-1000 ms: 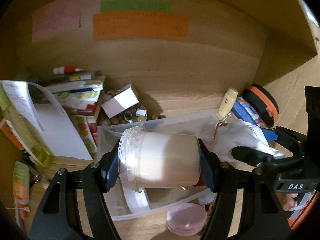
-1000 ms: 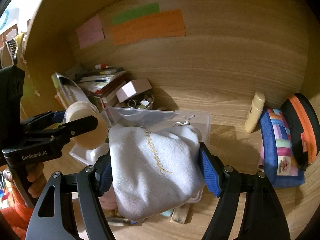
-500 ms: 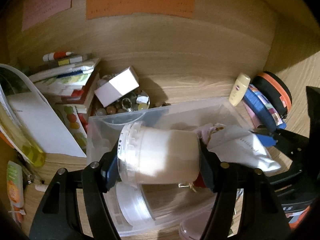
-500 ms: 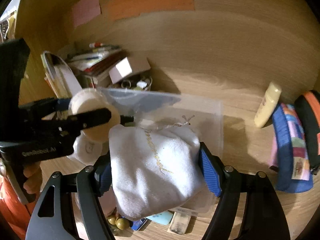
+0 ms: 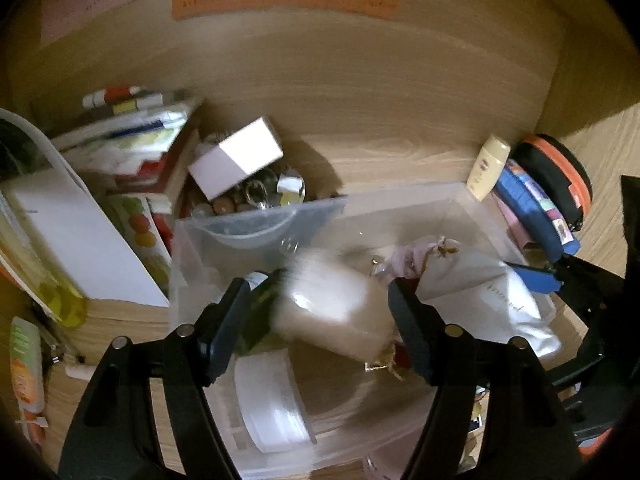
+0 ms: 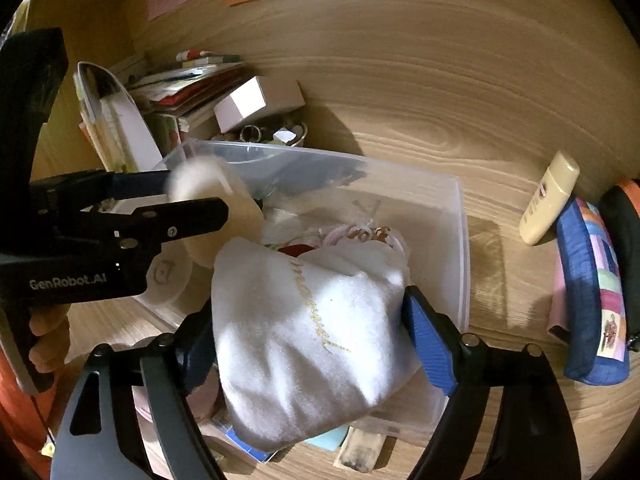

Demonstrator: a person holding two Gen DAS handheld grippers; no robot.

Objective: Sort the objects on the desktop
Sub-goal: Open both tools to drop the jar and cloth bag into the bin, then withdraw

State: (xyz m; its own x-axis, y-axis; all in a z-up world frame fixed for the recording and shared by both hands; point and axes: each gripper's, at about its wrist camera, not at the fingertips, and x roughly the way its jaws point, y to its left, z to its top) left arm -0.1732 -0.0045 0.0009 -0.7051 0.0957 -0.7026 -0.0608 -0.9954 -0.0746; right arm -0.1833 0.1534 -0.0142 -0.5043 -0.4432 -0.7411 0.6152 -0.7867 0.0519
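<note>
Looking along the left gripper (image 5: 320, 320), one clear plastic box (image 5: 460, 208) sits on the wooden desk (image 5: 380, 152). Its jaws have just been opening, and one blurry cream jar (image 5: 336, 312) hangs loose between them over the box, a gap showing by the left pad. One white tub (image 5: 272, 404) lies in the box. One white cardboard box (image 5: 236, 156) rests behind.

Looking along the right gripper (image 6: 316, 340), its jaws have just been opening too. One soft white cloth pouch (image 6: 304, 340) sits between the two blue pads (image 6: 428, 344), low over the clear box; whether they press it, I cannot tell. One cream tube (image 6: 550, 200) leans beside one patchwork pouch (image 6: 592, 292).
</note>
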